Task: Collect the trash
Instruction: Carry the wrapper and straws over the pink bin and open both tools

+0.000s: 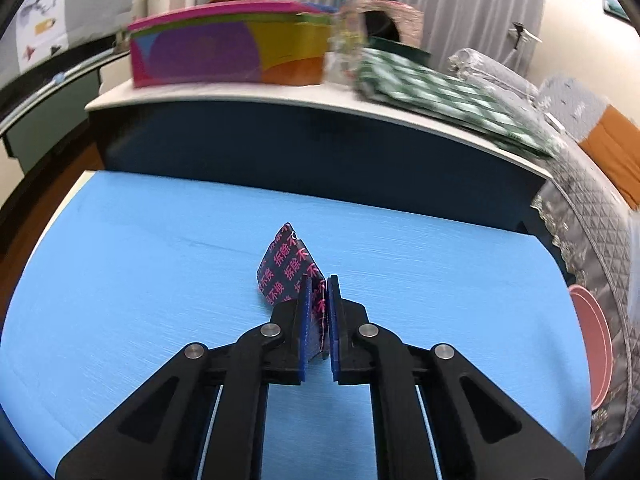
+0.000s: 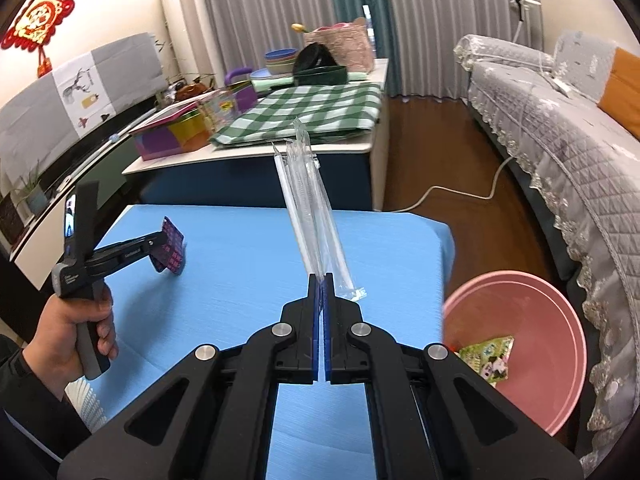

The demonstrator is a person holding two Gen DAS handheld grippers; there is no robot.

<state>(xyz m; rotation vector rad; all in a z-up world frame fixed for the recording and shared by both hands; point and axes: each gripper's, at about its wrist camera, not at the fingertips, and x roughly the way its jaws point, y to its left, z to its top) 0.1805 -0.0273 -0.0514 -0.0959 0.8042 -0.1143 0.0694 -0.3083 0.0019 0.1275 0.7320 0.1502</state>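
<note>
My left gripper (image 1: 319, 282) is shut on a dark wrapper with pink characters (image 1: 285, 264) and holds it just above the blue table (image 1: 140, 264). It also shows in the right wrist view (image 2: 170, 249), held at the table's left. My right gripper (image 2: 321, 278) is shut on a clear plastic straw wrapper with a white straw (image 2: 310, 204), which sticks up and away over the table. A pink basin (image 2: 560, 320) stands on the floor right of the table, with a green printed wrapper (image 2: 490, 356) inside.
Behind the blue table stands a higher white-topped cabinet (image 2: 256, 152) with a colourful box (image 1: 224, 52), a green checked cloth (image 2: 308, 108) and bowls. A grey quilted sofa (image 2: 560, 128) lies to the right. A white cable (image 2: 460, 192) runs on the wooden floor.
</note>
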